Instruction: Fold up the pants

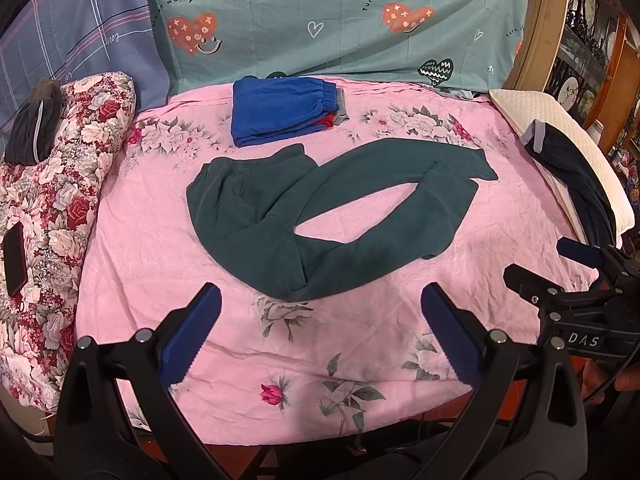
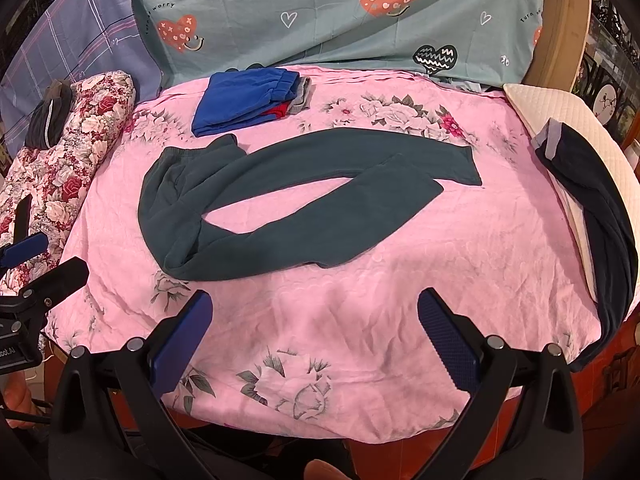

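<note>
In the left wrist view, the left gripper [image 1: 318, 332] is hovering wide and empty, the dark green pants [image 1: 320, 216] lying ahead on the bed [image 1: 168, 264], waistband left. In the right wrist view, the right gripper [image 2: 314, 338] is gaping empty too, leg cuffs nearer it.

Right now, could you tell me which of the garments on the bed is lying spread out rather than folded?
The dark teal pants in the middle of the pink bedspread, both legs stretched out. The blue pants behind them sit folded on a stack.
</note>
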The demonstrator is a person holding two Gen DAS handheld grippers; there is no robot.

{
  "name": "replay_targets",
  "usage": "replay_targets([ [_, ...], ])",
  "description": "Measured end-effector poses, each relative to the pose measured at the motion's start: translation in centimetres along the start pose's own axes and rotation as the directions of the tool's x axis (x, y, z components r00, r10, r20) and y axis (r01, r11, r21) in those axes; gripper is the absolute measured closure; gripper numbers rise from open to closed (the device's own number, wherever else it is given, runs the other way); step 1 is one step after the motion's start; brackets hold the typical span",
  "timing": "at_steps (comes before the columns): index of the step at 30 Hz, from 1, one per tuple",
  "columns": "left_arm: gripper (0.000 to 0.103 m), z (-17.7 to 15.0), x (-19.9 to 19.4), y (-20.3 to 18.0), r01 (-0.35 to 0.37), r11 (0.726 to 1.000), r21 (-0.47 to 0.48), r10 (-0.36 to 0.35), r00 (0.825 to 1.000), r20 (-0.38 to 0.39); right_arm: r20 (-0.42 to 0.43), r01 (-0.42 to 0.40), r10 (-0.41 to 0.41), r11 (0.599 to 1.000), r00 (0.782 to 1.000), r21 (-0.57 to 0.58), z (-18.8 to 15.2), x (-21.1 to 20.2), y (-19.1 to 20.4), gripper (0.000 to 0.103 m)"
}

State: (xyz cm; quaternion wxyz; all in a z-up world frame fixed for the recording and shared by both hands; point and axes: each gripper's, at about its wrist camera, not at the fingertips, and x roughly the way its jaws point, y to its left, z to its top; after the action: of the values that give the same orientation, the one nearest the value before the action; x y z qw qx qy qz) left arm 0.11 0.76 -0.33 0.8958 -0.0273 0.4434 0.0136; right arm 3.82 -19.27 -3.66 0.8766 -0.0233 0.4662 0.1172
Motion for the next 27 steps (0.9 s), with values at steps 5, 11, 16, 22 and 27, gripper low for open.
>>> replay_targets([
  [5,0.002,-0.01,0.18,0.15,-0.003,1.0,-0.002,0.003,1.0,-0.001,-0.001,0.001,-0.001,1.0,1.0,0.0,0.06,-0.02,0.05,0.001],
  [11,0.002,-0.02,0.18,0.12,-0.003,1.0,-0.001,0.003,1.0,-0.001,-0.003,-0.003,0.003,1.0,1.0,-0.002,0.06,0.14,0.06,0.001],
  [16,0.002,-0.03,0.2,0.18,-0.003,1.0,-0.001,0.003,1.0,-0.002,-0.006,-0.003,0.003,1.0,1.0,-0.002,0.1,0.19,0.06,0.001],
  [22,0.002,-0.03,0.2,0.21,-0.002,1.0,0.0,0.002,1.0,-0.002,-0.007,-0.003,0.003,1.0,1.0,-0.004,0.16,0.34,0.31,0.001],
  [27,0.002,-0.08,0.21,0.36,-0.002,1.0,-0.002,0.002,1.0,-0.002,-0.009,-0.004,0.004,1.0,1.0,-0.004,0.21,0.35,0.34,0.001],
])
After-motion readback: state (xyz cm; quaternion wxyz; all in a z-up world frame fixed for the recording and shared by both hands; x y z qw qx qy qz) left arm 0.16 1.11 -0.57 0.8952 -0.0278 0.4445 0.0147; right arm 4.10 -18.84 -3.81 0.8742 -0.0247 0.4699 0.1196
